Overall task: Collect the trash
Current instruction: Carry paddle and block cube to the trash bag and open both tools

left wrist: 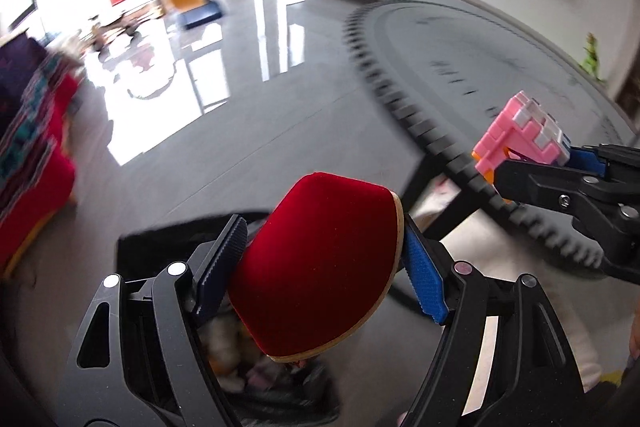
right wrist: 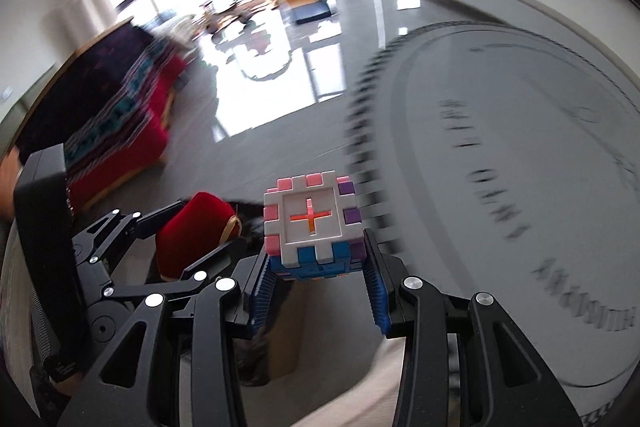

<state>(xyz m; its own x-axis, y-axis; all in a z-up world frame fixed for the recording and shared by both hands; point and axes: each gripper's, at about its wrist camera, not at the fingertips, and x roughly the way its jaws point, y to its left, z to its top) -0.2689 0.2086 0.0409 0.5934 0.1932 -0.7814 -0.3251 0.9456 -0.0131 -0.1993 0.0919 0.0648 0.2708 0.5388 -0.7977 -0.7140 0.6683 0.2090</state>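
Lower centre: left gripper clamped on 1 red velvet box. Right gripper pinching 1 multicoloured block cube. Round grey table at right; open trash bag beneath.

Black linkage left gripper, right gripper, silver pivot pins, blue ribbed pads

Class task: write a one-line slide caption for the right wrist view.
Right gripper clamps a multicoloured block cube; left gripper alongside holds a red velvet box.
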